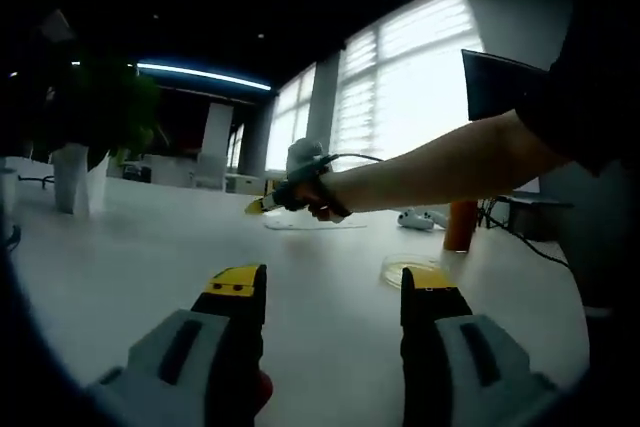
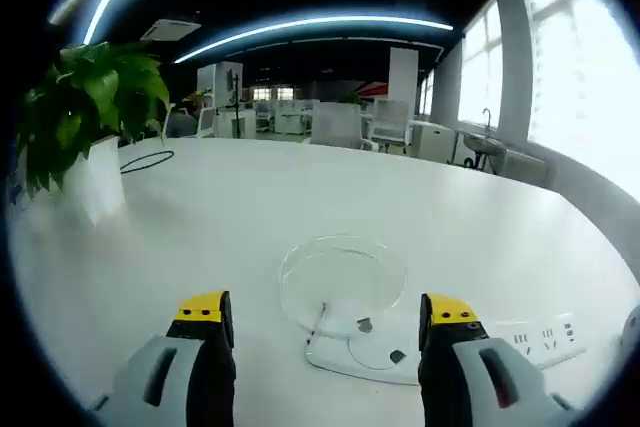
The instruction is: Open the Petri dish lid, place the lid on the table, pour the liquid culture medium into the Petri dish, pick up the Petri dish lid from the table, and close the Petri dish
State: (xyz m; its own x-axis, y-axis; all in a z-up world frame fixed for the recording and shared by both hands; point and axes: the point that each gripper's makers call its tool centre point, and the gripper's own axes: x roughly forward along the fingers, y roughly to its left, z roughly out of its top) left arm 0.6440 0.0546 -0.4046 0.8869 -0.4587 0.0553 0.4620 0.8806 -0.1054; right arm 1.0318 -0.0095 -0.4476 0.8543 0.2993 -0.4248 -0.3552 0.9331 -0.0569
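In the right gripper view a clear round Petri dish lid (image 2: 343,277) lies flat on the white table (image 2: 250,197), just ahead of my right gripper (image 2: 328,309), whose jaws stand wide open with nothing between them. The left gripper view shows that gripper (image 1: 262,204) at the end of a person's arm (image 1: 430,172), hovering just above the lid (image 1: 315,224). My left gripper (image 1: 333,292) is open and empty, low over the table. Just beyond its right jaw sits the Petri dish (image 1: 410,269), with a yellowish tint. An orange bottle (image 1: 461,225) stands behind the dish.
A potted plant in a white pot (image 2: 85,127) stands at the left, and appears as the plant (image 1: 85,137) in the left gripper view too. A white power strip (image 2: 540,337) and a flat white plate (image 2: 380,355) lie near the right gripper. A cable (image 1: 520,237) runs off the table at the right.
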